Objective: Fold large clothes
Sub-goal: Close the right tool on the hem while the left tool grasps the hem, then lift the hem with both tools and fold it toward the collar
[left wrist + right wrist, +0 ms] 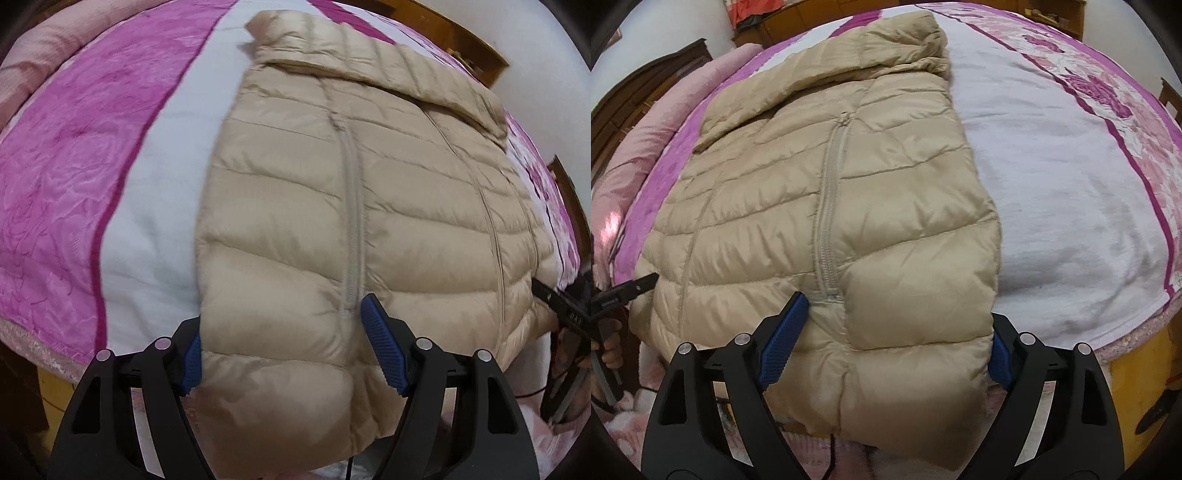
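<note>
A beige puffer jacket (369, 203) lies zipped up and flat on the bed, collar at the far end, sleeves folded in. Its hem hangs over the near edge of the bed. My left gripper (282, 317) is open and straddles the hem's left part; one blue pad sits at the jacket's side edge, the other rests by the zipper. In the right wrist view the same jacket (831, 184) fills the middle, and my right gripper (897, 317) is open across the hem's right part, from the zipper's end to the side edge. Puffy fabric bulges between both pairs of fingers.
The bed has a white sheet (1052, 184) bordered by pink rose-patterned cloth (74, 166). A pink blanket (646, 140) lies along one side. Dark wooden furniture (461, 33) stands beyond the bed. A hand (609, 347) holds the other gripper's handle at the left edge.
</note>
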